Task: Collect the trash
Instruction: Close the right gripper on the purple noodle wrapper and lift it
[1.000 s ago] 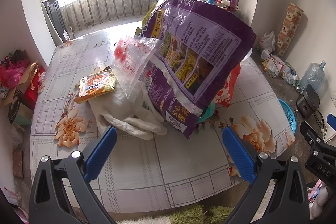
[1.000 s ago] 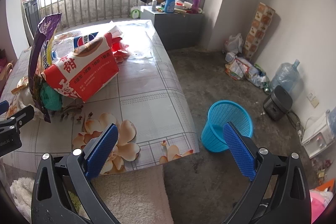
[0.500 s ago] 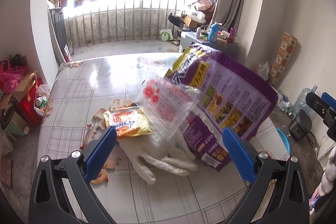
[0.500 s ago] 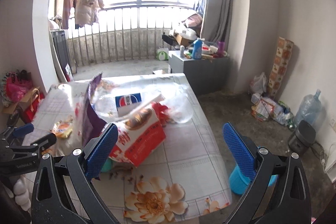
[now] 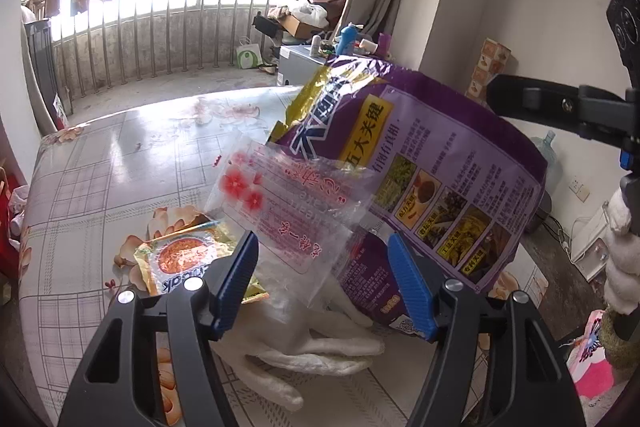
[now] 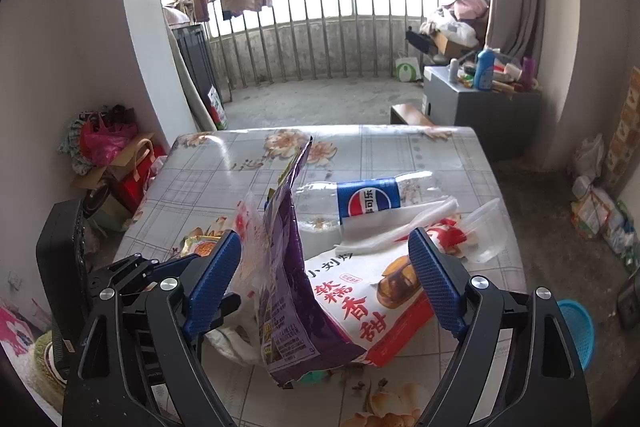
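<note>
Jaws: left gripper point(image 5: 322, 281) has just been closing, still well apart, nothing pinched. The lower edge of the clear red-flower wrapper point(image 5: 294, 209) hangs in the gap between them, not pressed as far as I can see. Right gripper point(image 6: 324, 285) likewise just been closing, still wide, holding nothing; the purple foil bag point(image 6: 286, 291) and the red-and-white bread bag point(image 6: 376, 303) sit in the gap.

Progress: my read is nothing from this pile is collected yet. All the trash is on the bench point(image 5: 120, 163).

Left to right in the left wrist view:
- yellow-orange snack packet point(image 5: 182, 259), flat on the bench at 9 o'clock of the left jaws
- clear red-flower wrapper, leaning on the purple bag
- white cloth or bag point(image 5: 316, 343) under the pile, can't tell which
- purple foil bag, propped up, at 1 o'clock

Right wrist view adds:
- Pepsi bottle point(image 6: 368, 197), lying on its side at 12 o'clock behind the purple bag
- clear plastic bag point(image 6: 486, 231) at 2 o'clock
- blue basket point(image 6: 576, 327) on the floor at 4 o'clock, off the bench edge. Likely the bin; its contents don't show.

Left to do: grip each piece and move it to the basket, so effectively the whole pile.
</note>
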Available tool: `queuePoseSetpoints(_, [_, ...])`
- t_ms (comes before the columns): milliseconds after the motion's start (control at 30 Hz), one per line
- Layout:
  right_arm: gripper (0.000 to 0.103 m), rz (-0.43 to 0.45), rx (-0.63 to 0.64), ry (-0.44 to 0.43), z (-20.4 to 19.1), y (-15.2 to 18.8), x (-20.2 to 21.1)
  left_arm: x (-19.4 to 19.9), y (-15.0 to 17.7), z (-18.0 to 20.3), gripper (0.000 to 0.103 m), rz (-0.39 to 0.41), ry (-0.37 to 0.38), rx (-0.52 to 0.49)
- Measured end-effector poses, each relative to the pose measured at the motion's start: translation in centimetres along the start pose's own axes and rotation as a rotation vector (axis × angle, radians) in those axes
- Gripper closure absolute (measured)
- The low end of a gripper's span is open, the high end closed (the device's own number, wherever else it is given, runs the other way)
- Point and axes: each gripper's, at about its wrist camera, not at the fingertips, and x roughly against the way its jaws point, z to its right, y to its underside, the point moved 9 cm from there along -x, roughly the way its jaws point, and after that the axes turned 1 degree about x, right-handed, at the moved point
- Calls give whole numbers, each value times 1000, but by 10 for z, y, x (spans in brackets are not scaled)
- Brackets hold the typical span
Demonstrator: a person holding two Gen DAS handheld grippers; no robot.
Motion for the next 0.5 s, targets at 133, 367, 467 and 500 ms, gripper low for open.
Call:
queuePoseSetpoints(133, [40,-84,-33,-56,-2,6,-15,-23,7,4,45,-59,30,-42])
queuePoseSetpoints(367, [58,-163,-81,-97,-8,15,-19,-46,14,-1,65,-109,91,-17])
queuePoseSetpoints(467, [71,-175,-93,-105,-10,18,-15,-50,12,0,77,-108,115,-17])
queuePoseSetpoints(500, [76,-177,-98,-110,-10,18,-15,-53,9,0,80,-107,115,-20])
